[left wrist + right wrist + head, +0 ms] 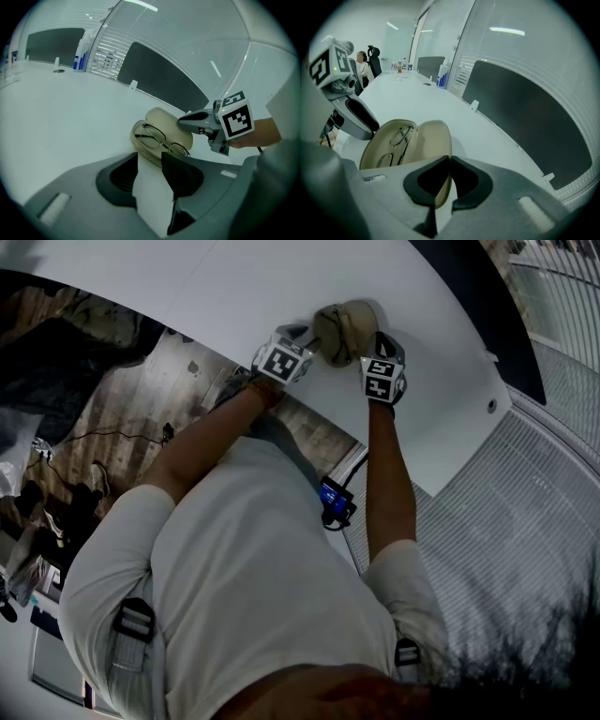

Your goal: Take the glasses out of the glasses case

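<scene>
No legible words or numbers, only black-and-white square patterns on the left marker cube [280, 362] and right marker cube [380, 377] flanking the glasses case [345, 329]

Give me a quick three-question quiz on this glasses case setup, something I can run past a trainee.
1. Multiple choice: where do the glasses lie relative to the glasses case? A: beside it. B: inside it, with the lid open. C: on top of it, with the lid shut.
2. True or false: the left gripper is clamped on the glasses.
3. Short answer: which gripper is pinching the rim of the lid?
Key: 1 B. 2 False; its jaws stand apart, short of the glasses. 3 The right gripper.
</scene>
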{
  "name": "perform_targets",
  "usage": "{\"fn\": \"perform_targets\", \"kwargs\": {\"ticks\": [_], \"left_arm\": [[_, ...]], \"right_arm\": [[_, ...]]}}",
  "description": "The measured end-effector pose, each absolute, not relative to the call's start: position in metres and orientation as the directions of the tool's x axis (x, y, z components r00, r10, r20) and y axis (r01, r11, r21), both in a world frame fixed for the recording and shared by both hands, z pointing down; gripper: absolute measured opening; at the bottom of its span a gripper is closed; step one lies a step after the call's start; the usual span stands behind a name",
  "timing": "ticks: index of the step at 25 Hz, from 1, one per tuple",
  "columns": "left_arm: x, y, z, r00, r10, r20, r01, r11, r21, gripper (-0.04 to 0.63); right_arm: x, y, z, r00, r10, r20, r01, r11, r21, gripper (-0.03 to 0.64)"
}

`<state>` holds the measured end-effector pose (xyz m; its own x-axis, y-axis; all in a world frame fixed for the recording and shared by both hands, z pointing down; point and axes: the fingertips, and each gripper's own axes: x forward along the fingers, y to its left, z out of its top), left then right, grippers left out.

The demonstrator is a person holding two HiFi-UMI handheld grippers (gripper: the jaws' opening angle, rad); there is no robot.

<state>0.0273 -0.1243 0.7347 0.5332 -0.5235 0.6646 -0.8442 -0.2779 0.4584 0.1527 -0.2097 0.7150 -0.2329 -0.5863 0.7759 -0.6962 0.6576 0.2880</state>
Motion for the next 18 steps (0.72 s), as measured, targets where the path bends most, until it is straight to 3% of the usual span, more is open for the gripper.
{"fn": "perform_targets", "kwargs": {"ticks": [11, 18], "left_arm": [[0.028, -0.122, 0.737, 0.53, -0.52, 0.67, -0.847, -0.278, 0.454, 0.163], [0.028, -0.117, 0.736, 0.531, -0.513, 0.674, -0.846, -0.272, 0.459, 0.15]], "right_arm": [[0.152, -0.21, 0.712, -0.256, -0.589, 0.766, -0.712, 0.651, 0.262, 0.026], [0.132, -0.196, 0.668, -0.323, -0.615, 0.719, -0.713, 0.658, 0.242, 0.089]]}}
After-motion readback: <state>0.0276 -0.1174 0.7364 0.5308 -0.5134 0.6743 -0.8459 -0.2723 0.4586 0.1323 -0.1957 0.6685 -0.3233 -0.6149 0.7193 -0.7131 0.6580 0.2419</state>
